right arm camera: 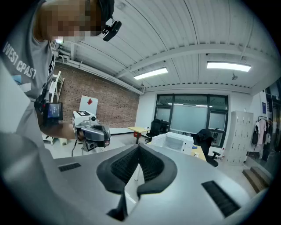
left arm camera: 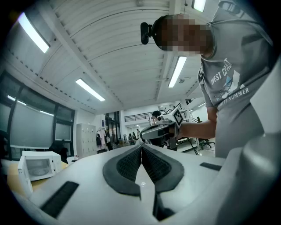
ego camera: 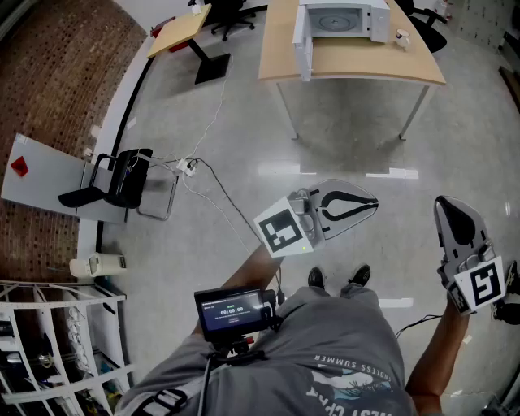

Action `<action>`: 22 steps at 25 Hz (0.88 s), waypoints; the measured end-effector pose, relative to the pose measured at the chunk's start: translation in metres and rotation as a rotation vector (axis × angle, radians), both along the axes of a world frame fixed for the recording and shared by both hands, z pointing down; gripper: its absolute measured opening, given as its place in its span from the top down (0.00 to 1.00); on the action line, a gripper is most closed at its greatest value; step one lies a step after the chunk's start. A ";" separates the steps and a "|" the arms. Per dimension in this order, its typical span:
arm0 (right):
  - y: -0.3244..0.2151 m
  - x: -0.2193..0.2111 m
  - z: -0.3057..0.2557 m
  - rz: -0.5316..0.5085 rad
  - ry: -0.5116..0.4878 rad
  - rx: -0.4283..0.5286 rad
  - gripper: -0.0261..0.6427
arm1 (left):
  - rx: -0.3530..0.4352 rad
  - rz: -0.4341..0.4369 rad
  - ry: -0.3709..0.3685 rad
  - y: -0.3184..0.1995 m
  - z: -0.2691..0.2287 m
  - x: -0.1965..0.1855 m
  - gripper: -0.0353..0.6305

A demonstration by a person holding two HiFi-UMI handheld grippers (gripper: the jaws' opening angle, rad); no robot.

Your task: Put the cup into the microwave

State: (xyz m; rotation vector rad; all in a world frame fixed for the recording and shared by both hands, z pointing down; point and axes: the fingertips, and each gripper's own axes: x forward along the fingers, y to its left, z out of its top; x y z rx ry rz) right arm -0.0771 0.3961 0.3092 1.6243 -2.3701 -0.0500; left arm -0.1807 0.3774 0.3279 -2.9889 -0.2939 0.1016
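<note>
Head view: microwave (ego camera: 341, 20) sitting door-open on the surface (ego camera: 357, 69) at 12 o'clock. Small pale cup (ego camera: 402, 36) standing just beside it, at its 3 o'clock. Over the floor (ego camera: 341, 146), the left hand-held gripper (ego camera: 370, 203) is hovering near centre and the right hand-held gripper (ego camera: 445, 205) at 4 o'clock.

Left gripper view: jaws pressing together, clenched on nothing. Microwave showing at 8 o'clock.

Right gripper view: jaws likewise clenched, empty. Microwave showing beyond them at 1 o'clock.

Wood table (ego camera: 366, 67); microwave (ego camera: 341, 20) on it w/ door open
</note>
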 end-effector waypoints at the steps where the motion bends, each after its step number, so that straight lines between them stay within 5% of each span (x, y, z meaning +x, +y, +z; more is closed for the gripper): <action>1: 0.003 -0.002 0.000 0.002 0.000 0.003 0.94 | 0.008 0.003 0.001 0.003 0.000 -0.003 0.91; 19: 0.012 -0.032 0.009 0.072 -0.046 0.026 0.93 | 0.030 0.025 0.041 0.012 0.004 -0.043 0.91; 22: 0.008 -0.033 0.006 0.077 -0.036 0.026 0.93 | -0.017 0.010 0.062 0.006 0.001 -0.046 0.91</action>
